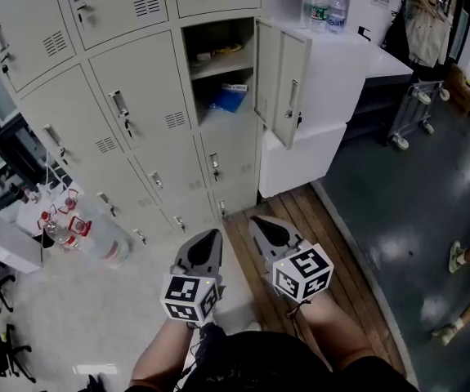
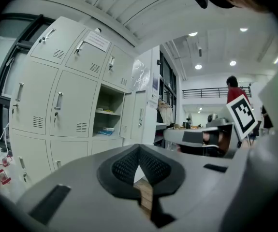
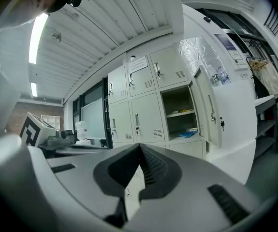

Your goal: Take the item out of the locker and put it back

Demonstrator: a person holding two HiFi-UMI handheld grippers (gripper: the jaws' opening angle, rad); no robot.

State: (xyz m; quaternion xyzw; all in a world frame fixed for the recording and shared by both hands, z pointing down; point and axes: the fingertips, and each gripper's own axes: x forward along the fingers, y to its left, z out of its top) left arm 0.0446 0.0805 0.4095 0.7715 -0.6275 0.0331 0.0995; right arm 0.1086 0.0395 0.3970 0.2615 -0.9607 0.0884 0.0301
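Nothing done so far as I can see — my left tongs (image 1: 209, 235) and right tongs (image 1: 261, 224) are both closed and empty, the blue item (image 1: 229, 98) lying inside the open locker (image 1: 222, 64) at twelve o'clock.

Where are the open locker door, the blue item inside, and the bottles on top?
open locker door (image 1: 293, 68): head view, its panel above the handle.
blue item (image 1: 228, 98): head view, its centre, on the lower shelf.
bottles (image 1: 320, 11): head view, the left bottle's label.

Nothing can be read: the paper notice (image 2: 98, 41) on an upper locker door (image 2: 84, 57) (white, blurred) is illegible.
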